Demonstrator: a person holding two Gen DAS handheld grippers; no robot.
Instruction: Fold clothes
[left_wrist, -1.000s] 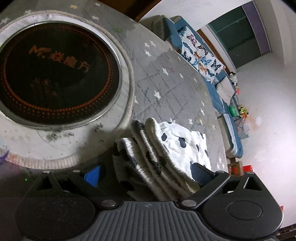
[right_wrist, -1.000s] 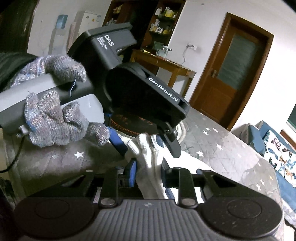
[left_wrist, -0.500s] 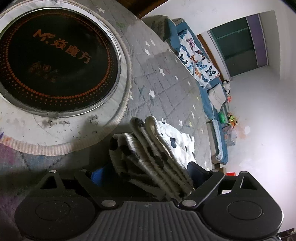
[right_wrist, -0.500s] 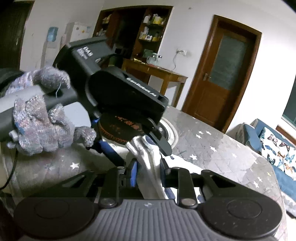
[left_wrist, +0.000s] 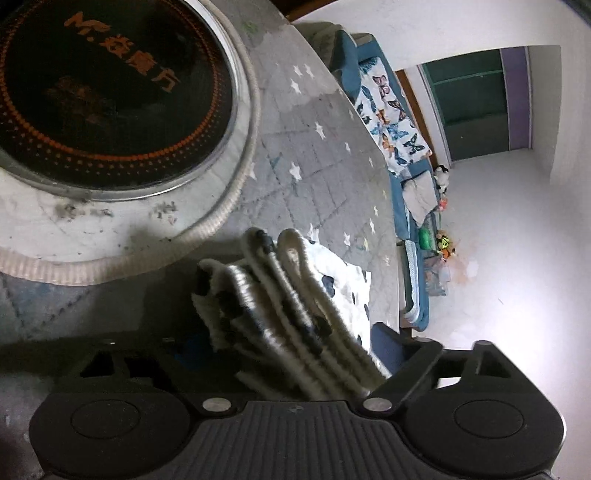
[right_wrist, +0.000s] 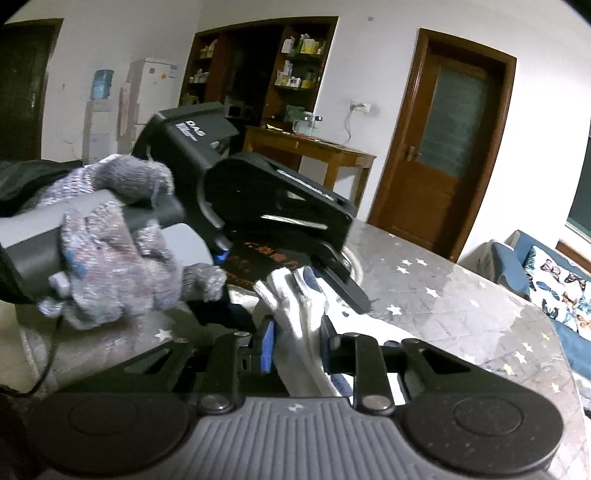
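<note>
Both hand-held grippers, left (left_wrist: 280, 343) & right (right_wrist: 295, 343), still pinching garment (left_wrist: 295, 314), shifted slightly.

Under me lies a grey quilted cover (left_wrist: 314, 177) with white stars, and set into it is a round black cooktop (left_wrist: 110, 96) with orange lettering and a ring of orange dots. Beyond the table edge I see a blue sofa (left_wrist: 410, 192) with a butterfly cushion (left_wrist: 395, 125) on it and toys (left_wrist: 443, 240) on the floor beside it. Ahead of my other side stand a brown door (right_wrist: 443, 147), a wooden desk (right_wrist: 314, 151), dark shelves (right_wrist: 258, 70) and a water cooler (right_wrist: 99, 110).
</note>
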